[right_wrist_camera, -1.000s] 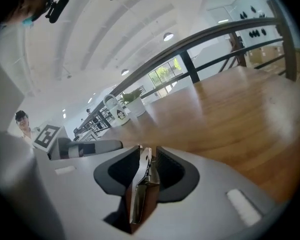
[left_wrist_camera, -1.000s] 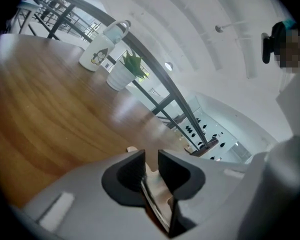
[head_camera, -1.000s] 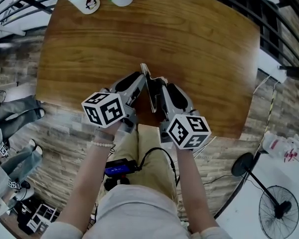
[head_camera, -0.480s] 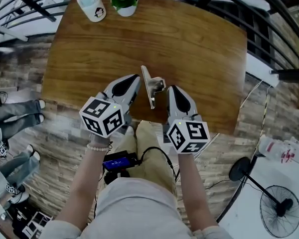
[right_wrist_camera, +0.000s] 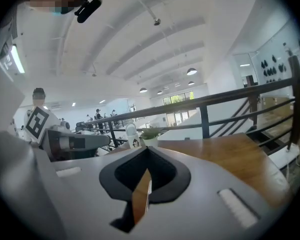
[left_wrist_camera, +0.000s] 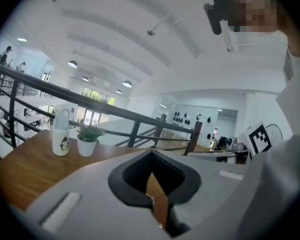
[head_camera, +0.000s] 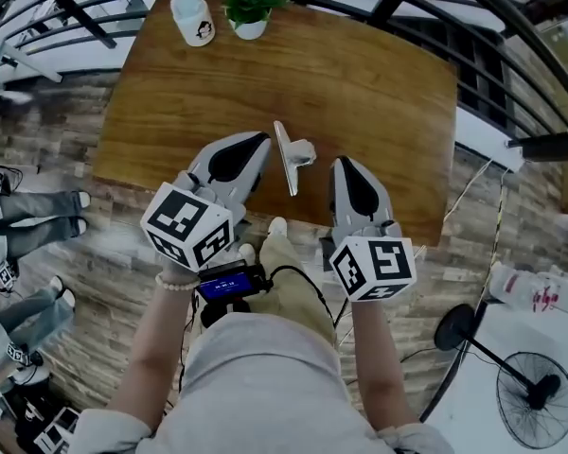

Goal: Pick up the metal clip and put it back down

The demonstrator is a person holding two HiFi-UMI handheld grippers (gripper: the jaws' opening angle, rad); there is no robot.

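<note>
**Both tools shut and empty, clip lying on the bench between them**

The right tool point(head_camera: 345, 163) has its jaws pressed together. In its own view only a sliver of brown wood shows through the seam, and nothing is pinched there. The left tool point(head_camera: 255, 142) reads the same way, with its jaws closed to a thin wedge and no metal between them. Each tool's view looks out over the bench top from above rather than along it, so I judge both tools to be held clear of the surface.

The metal clip point(head_camera: 289, 157) sits on the bench point(head_camera: 388, 93) in the gap between the two tool tips, at the lower middle of the head view, and neither tool touches it. Its long edge runs up and down the frame, leaning a little toward the upper left, and its handle juts out to the right. The left tool's tip appears slightly nearer the long edge, while the right tool faces the handle side. Neither tool's own view shows the clip.

With the clip down and both tools empty, the put-down looks finished. Any fresh grasp would need the jaws to spread first, then close across the clip's short axis.

A white bottle point(head_camera: 191, 12) and a potted plant point(head_camera: 250, 8) stand at the bench's upper left, well apart from the clip
</note>
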